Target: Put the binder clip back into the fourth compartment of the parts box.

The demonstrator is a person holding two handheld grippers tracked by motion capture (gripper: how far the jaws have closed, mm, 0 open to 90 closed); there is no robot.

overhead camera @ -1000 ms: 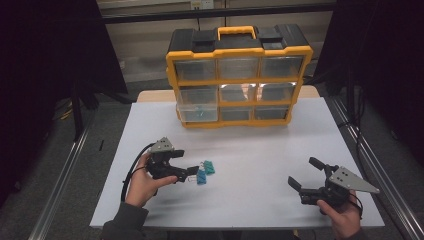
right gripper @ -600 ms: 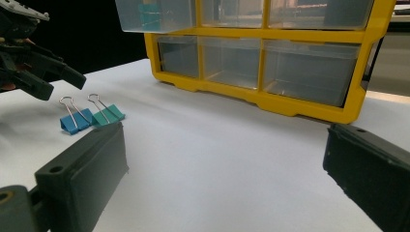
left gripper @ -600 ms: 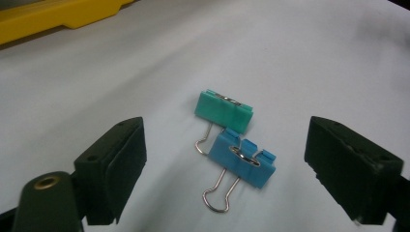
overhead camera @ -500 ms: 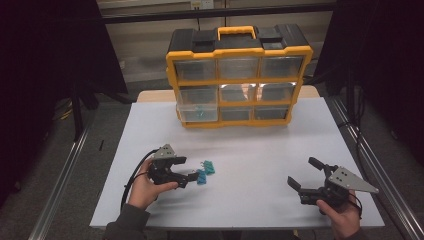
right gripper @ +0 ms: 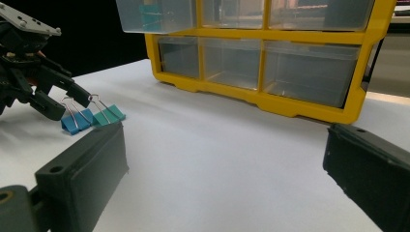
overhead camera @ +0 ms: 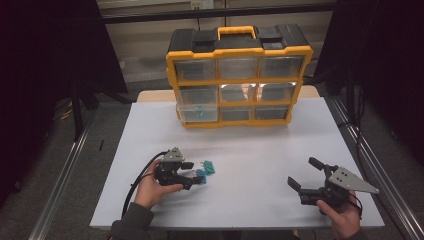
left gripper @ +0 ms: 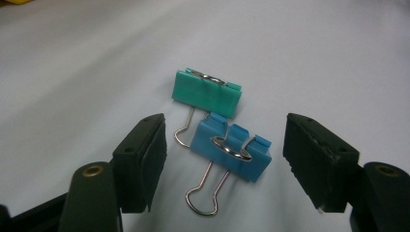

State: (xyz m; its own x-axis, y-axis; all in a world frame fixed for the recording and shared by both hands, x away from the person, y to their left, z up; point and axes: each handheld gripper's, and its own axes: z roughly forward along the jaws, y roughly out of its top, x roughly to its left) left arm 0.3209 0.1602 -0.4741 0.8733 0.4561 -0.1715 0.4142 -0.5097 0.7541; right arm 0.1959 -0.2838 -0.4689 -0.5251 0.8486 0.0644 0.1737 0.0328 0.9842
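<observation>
A blue binder clip (left gripper: pixel 231 152) lies flat on the white table, wire handles folded over it. A green binder clip (left gripper: pixel 206 92) lies touching it, just behind.

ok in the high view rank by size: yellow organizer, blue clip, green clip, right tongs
1. yellow organizer
2. right tongs
3. blue clip and green clip: both tiny, look about alike, so no ranking between them.

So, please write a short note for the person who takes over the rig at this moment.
Left gripper: open, jaws either side of the blue binder clip, not closed on it.
Right gripper: open, idle at the table's right.
Green binder clip touches the blue one on the table.
Organizer: one left drawer sticks out, teal items inside.
Done: nothing gripped yet. Left: probably grip blue, then green.
</observation>
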